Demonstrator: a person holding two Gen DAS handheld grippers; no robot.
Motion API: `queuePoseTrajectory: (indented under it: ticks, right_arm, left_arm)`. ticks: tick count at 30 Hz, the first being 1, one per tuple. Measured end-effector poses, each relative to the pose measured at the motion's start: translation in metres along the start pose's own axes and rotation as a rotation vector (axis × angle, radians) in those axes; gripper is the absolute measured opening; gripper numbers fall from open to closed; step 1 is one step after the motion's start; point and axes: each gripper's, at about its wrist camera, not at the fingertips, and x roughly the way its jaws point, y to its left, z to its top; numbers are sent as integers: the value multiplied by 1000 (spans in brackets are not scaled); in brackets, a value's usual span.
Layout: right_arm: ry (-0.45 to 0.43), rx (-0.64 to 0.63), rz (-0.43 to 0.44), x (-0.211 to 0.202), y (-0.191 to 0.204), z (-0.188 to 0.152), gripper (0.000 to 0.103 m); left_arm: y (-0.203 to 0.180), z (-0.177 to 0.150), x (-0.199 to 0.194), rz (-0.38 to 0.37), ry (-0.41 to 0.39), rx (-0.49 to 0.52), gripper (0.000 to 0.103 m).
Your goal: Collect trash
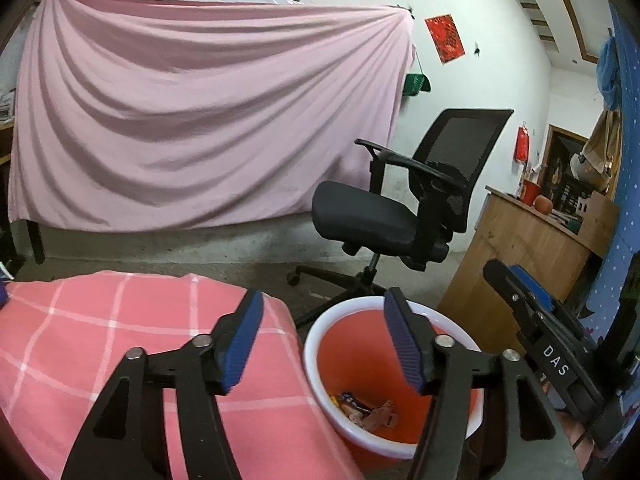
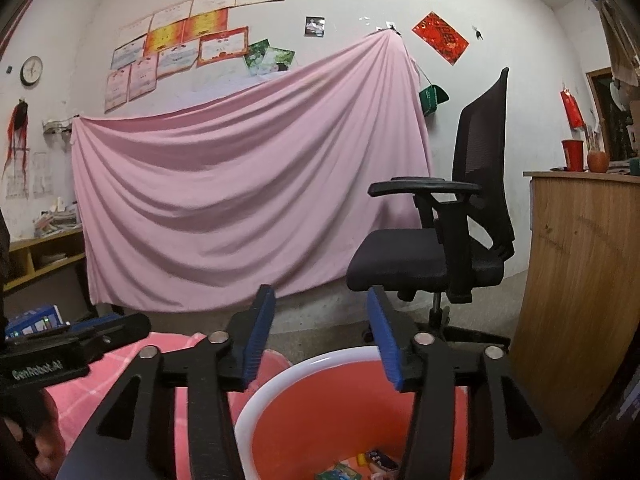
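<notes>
Draping softly in folds, a pink sheet backs a black mesh-backed chair. Beside the checked pink cloth stands a round orange bucket holding crumpled wrappers. Left gripper and right gripper both gape wide, empty.

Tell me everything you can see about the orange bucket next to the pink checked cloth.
The bucket is round, looks like plastic, with an orange inside and a white rolled rim. It stands upright and open, close beside the pink checked cloth, in front of the office chair. Several small wrappers lie at its bottom. Both open grippers, left and right, hover above it, holding nothing.
</notes>
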Motion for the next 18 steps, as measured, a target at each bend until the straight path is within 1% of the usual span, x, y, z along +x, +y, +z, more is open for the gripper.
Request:
queuePoseTrajectory:
  ticks: [1, 2, 3, 5, 8, 11, 15, 18]
  right_arm:
    - [1, 3, -4, -2, 0, 0, 54]
    - [2, 4, -6, -4, 0, 0, 58]
    - [4, 6, -9, -6, 0, 0, 65]
    - [5, 15, -11, -12, -1, -2, 74]
    - [14, 22, -17, -22, -1, -6, 79]
    - [27, 23, -13, -32, 2, -12, 89]
    - [25, 27, -8, -52, 9, -19, 101]
    - [18, 36, 23, -70, 17, -25, 103]
  left_arm:
    - [2, 0, -4, 5, -5, -4, 61]
    - [4, 1, -9, 13, -9, -6, 64]
    - [6, 1, -14, 21, -14, -8, 71]
    - [12, 1, -25, 35, -34, -20, 79]
    - [21, -2, -41, 59, -53, -39, 82]
    - [30, -8, -57, 87, -59, -53, 89]
    - [41, -22, -85, 134, -83, -71, 96]
    - [48, -34, -109, 161, -97, -80, 97]
